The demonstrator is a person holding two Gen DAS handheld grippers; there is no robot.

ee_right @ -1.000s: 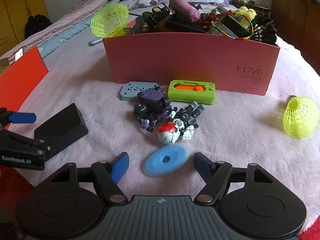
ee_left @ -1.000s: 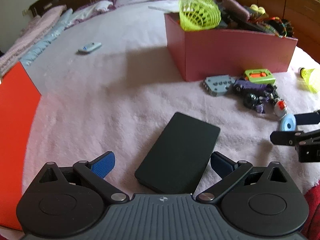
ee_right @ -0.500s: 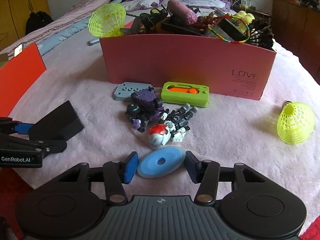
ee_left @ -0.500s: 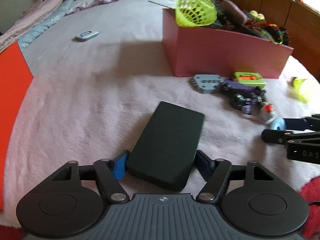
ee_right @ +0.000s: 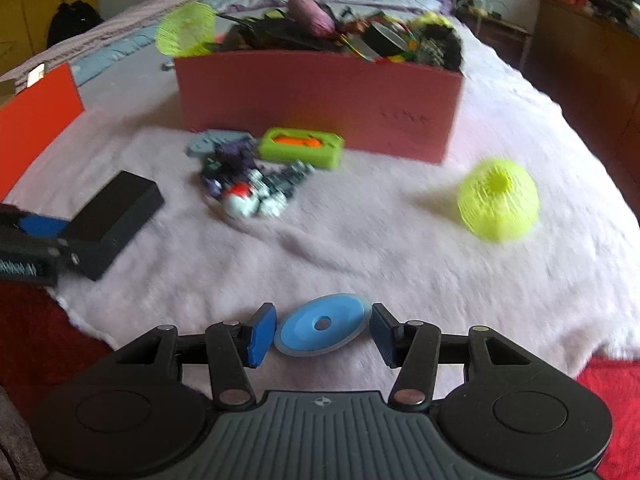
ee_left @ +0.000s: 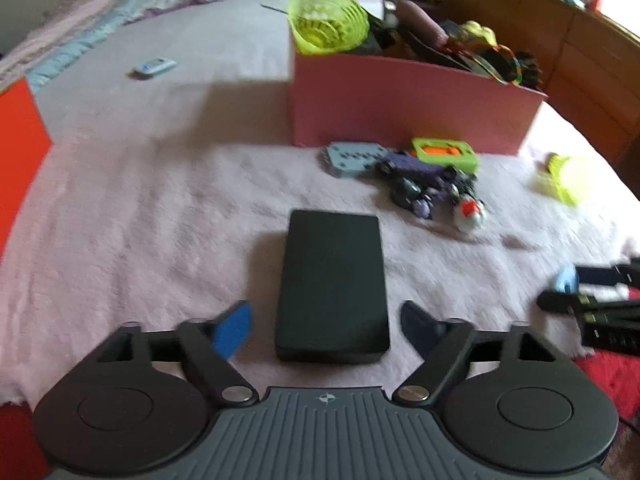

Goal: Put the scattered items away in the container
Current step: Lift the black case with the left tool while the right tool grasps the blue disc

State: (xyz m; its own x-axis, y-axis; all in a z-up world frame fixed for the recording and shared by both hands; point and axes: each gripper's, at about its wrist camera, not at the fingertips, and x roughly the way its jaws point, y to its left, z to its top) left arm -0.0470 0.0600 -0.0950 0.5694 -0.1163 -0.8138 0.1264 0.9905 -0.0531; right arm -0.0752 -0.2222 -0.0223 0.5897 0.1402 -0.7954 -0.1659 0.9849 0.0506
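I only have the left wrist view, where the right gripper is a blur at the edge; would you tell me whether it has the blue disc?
Observer: Yes. The right gripper has just been closing its jaws, and both pads press on the rim of the blue disc.
Operator: Thank you. Is the disc gripped centrally?
Observer: Roughly. Its centre hole sits about midway between the pads, with the face tilted towards the camera.
Operator: What lies straight ahead of that gripper?
Observer: The toy figures and the green case come first, with the long front wall of the pink box behind them.
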